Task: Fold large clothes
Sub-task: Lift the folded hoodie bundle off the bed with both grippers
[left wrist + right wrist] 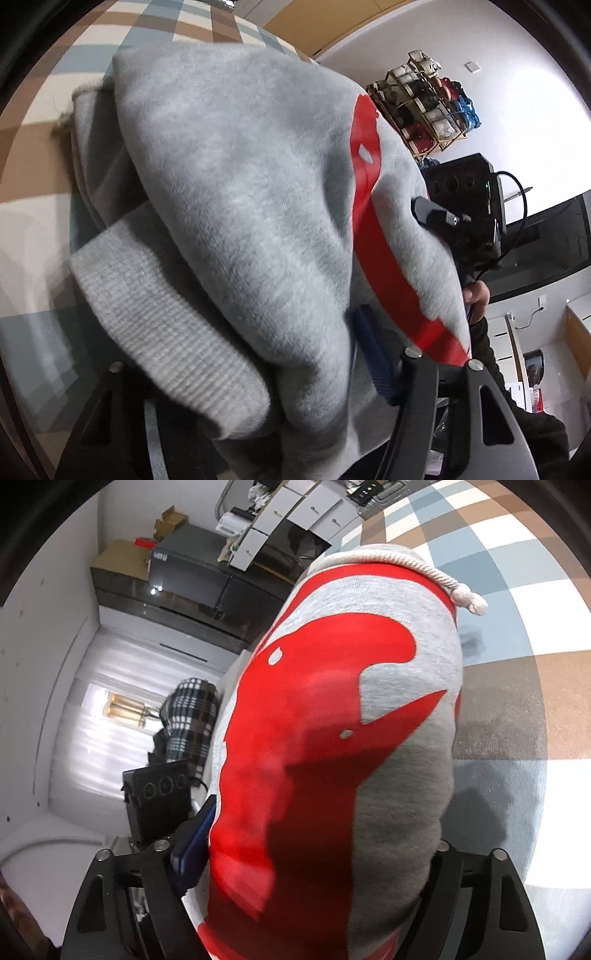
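Grey hoodie (229, 206) bunched between left gripper (258, 398) jaws, ribbed hem (155, 325) nearest, jaws pinching thick fold. Right gripper (306, 867) likewise clamped on hoodie, red print (314, 709) facing camera, drawstring (436, 576) at far edge. Checked floor (517, 686) beyond, open room beside garment.

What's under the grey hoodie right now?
A checkered cloth in blue, brown and white shows around the grey hoodie. Directly beneath it nothing can be seen; the bundled fabric covers that area in both views.
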Available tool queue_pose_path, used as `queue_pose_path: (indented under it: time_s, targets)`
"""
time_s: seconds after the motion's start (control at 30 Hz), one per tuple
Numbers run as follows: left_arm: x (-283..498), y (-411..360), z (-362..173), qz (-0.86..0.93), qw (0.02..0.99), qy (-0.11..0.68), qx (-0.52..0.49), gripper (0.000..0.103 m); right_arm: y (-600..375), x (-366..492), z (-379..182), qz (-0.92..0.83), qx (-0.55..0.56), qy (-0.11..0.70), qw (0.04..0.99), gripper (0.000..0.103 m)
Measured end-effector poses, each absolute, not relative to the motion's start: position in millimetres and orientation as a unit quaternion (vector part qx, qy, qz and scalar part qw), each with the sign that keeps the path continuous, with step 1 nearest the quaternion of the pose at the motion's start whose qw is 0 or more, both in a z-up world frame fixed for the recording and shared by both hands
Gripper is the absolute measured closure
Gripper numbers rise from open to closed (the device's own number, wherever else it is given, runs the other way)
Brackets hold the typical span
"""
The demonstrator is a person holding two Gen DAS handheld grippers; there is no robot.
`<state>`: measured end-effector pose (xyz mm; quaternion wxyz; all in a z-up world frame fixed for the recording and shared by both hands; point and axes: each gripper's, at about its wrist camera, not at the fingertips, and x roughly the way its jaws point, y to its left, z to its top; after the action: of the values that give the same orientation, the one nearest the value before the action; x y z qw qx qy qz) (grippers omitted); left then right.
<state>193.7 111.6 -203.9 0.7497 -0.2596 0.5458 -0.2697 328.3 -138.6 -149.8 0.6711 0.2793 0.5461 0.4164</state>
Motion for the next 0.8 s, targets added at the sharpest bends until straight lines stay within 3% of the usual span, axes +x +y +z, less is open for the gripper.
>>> queue_pose_path:
  time_s: [0.27, 0.43, 0.57, 0.8]
  targets:
    - [189, 101, -179, -0.269, 0.758, 0.541, -0.247, 0.044, -142, 320, -127, 0.443, 0.282, 0.502, 0.687, 0.023]
    - [197, 102, -169, -0.28, 0.758, 0.536, -0.245, 0.053, -147, 318, -123, 0.449, 0.303, 0.491, 0.682, 0.023]
    - [203, 99, -162, -0.281, 0.76, 0.54, -0.228, 0.054, -146, 318, -122, 0.453, 0.314, 0.488, 0.677, 0.023]
    - [222, 111, -186, -0.27, 0.743, 0.564, -0.238, 0.058, -149, 323, -141, 0.433, 0.32, 0.506, 0.674, 0.023]
